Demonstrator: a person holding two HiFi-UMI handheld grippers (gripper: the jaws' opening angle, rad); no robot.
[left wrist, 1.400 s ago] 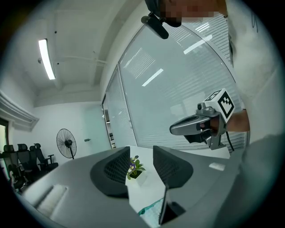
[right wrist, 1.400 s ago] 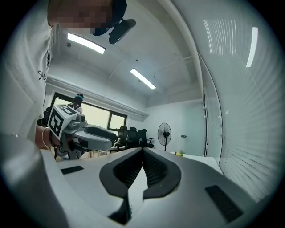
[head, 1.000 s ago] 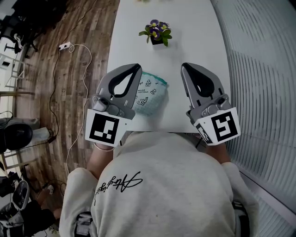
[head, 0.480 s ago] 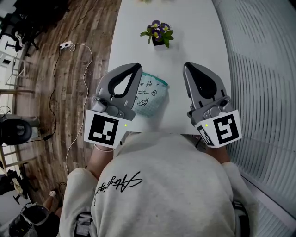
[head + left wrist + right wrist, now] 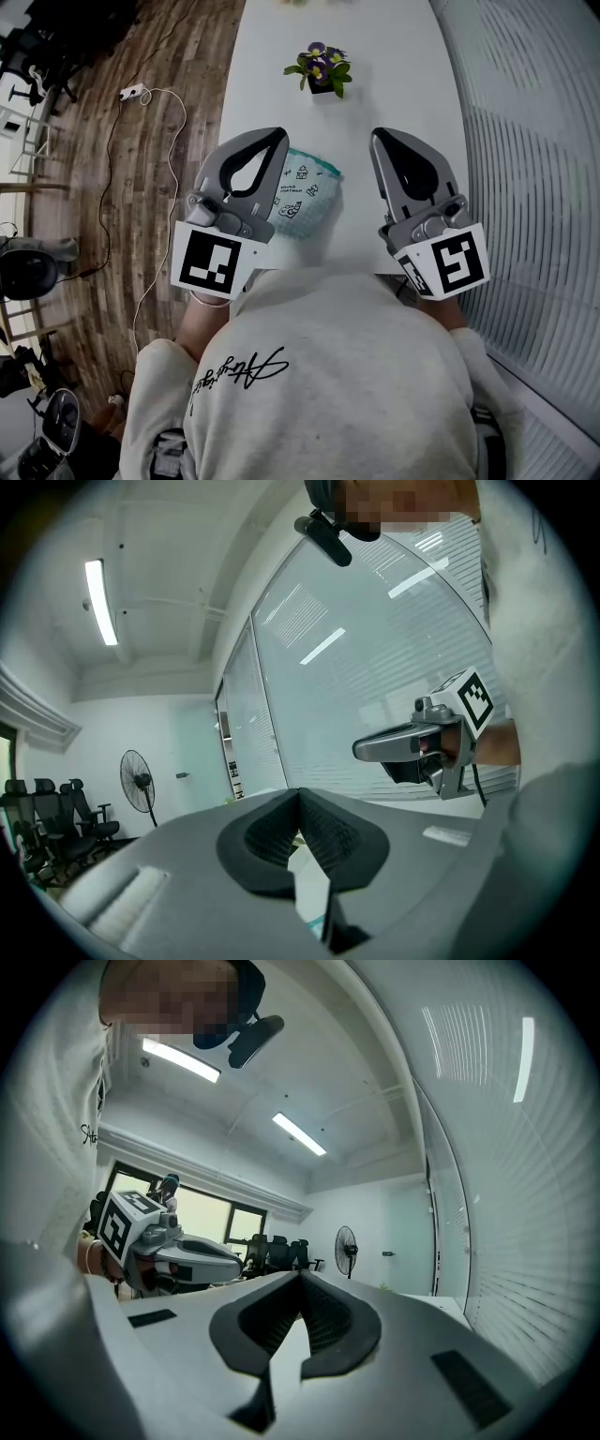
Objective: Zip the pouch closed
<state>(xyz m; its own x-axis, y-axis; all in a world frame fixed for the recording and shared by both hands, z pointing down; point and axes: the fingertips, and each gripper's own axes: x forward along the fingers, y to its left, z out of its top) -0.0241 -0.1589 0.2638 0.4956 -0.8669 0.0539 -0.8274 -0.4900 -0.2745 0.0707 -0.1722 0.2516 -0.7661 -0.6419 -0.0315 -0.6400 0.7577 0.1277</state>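
The left claw [image 5: 277, 135] is fully closed with nothing in it. In its own view [image 5: 299, 793] the ribbed pads meet at the tips, and only a sliver of desk shows through the gap behind them. The right claw [image 5: 378, 134] is in the same state, pinched together on nothing [image 5: 301, 1275]. Both are held level above the near end of the white desk [image 5: 403, 84], well apart from each other.

The pouch [image 5: 310, 190] lies flat on the desk between them. It is just beside the left claw and partly hidden beneath it, and apart from the right claw. It is pale fabric printed with small drawings, and the teal strip along its far edge is probably the zip. The slider is too small to make out.

The pouch looks light and limp, so it would likely slide or bunch up if the zip were pulled with nothing holding it. One claw probably needs to pin or pinch the fabric at the end of the zip. The other claw should take the small pull tab, which needs a fine, firm pinch.

Farther up the desk stands a small pot of purple flowers [image 5: 319, 66], clear of the work.
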